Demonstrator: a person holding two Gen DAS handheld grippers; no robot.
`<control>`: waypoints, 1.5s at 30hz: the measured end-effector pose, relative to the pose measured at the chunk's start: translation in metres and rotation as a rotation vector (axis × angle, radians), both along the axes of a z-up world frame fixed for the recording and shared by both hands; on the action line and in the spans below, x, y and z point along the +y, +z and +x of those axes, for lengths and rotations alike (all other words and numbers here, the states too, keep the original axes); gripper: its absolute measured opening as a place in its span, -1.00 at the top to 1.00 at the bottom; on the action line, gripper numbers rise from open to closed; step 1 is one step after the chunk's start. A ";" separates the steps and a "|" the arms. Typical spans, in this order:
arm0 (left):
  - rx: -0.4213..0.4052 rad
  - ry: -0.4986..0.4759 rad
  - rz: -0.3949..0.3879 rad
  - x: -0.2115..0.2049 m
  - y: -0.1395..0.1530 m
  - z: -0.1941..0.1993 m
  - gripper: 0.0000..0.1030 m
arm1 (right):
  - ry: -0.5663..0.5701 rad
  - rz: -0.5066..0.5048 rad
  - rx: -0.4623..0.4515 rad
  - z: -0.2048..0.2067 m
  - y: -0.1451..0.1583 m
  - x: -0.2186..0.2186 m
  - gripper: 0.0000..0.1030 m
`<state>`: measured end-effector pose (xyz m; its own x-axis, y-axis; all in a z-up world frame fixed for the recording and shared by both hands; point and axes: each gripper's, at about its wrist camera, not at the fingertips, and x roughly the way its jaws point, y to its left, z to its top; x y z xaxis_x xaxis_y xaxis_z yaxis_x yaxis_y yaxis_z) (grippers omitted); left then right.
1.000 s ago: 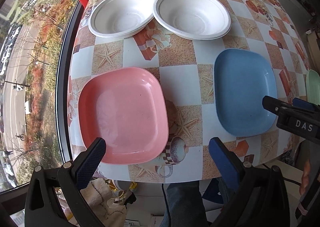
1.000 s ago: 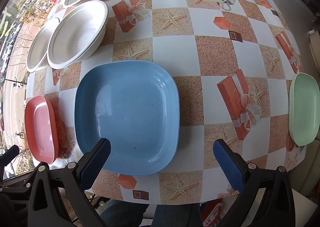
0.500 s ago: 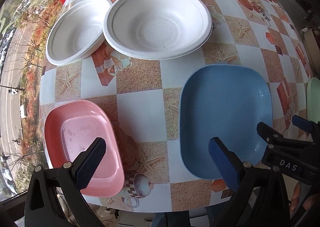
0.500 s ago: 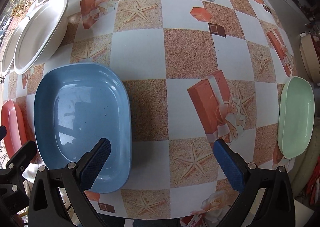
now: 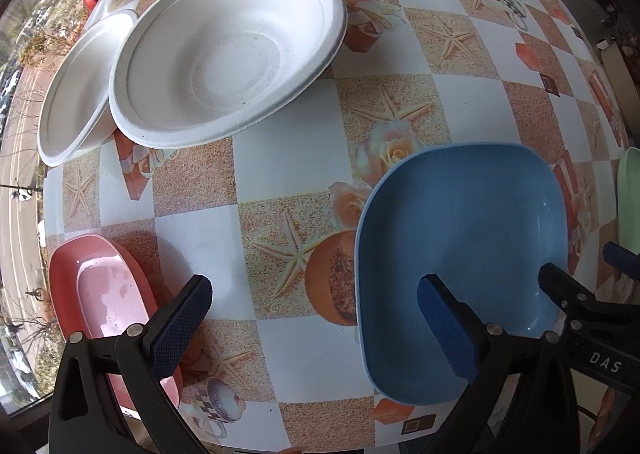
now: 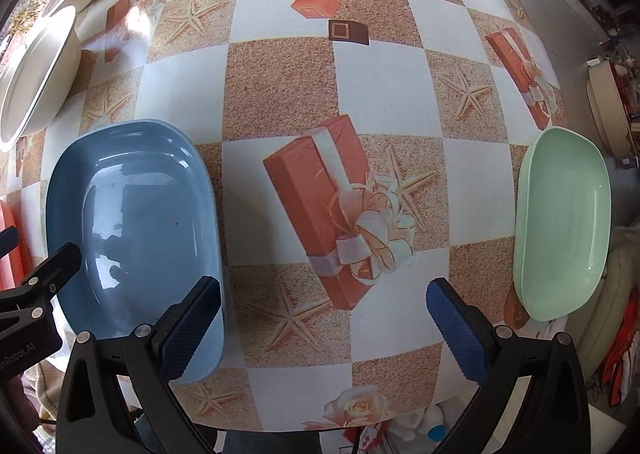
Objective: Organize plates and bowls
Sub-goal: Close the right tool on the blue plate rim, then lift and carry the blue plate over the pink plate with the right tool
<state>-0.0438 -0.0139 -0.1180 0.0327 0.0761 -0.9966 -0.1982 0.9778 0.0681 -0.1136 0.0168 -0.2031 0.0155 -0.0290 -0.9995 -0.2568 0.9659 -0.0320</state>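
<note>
Pink plate (image 5: 100, 294): table's (image 5: 280, 174) near left edge. White bowls (image 5: 224, 50): far left, overlapping. Left gripper (image 5: 316, 318): jaws wide apart, empty. Blue plate (image 5: 460, 238): centre, near edge. Right gripper (image 6: 320, 318): spread wide, empty. Green plate (image 6: 564, 222): right edge.

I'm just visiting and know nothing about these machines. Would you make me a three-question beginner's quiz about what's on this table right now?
1. True or false: the left gripper is shut on the pink plate.
2. Multiple choice: which plate lies between the pink plate and the green plate? A) a yellow plate B) the blue plate C) a black plate
3. Fill in: the number of white bowls visible in the left wrist view is ____.

Key
1. False: both it and the right gripper are open and hold nothing.
2. B
3. Three; the nearest overlaps the rim of the one on its left.
</note>
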 end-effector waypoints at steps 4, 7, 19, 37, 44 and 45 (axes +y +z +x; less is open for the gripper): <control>0.011 0.015 -0.014 -0.003 -0.004 0.012 -0.99 | -0.036 0.055 0.041 0.009 -0.012 -0.027 -1.00; 0.016 0.034 -0.034 0.004 -0.011 0.016 -0.99 | -0.036 0.073 0.057 0.021 -0.020 -0.033 -1.00; -0.027 0.079 -0.071 0.024 -0.016 -0.004 -1.00 | 0.046 0.096 0.018 0.051 -0.044 -0.048 -1.00; 0.026 0.028 -0.092 -0.004 -0.010 -0.012 -0.07 | 0.135 0.107 0.053 0.057 -0.054 -0.027 -0.22; 0.034 0.018 -0.123 -0.004 -0.009 -0.021 0.34 | 0.115 0.152 0.101 0.070 -0.074 -0.043 0.44; 0.034 0.017 -0.117 -0.001 -0.009 -0.024 0.34 | 0.101 0.164 0.112 0.072 -0.076 -0.047 0.46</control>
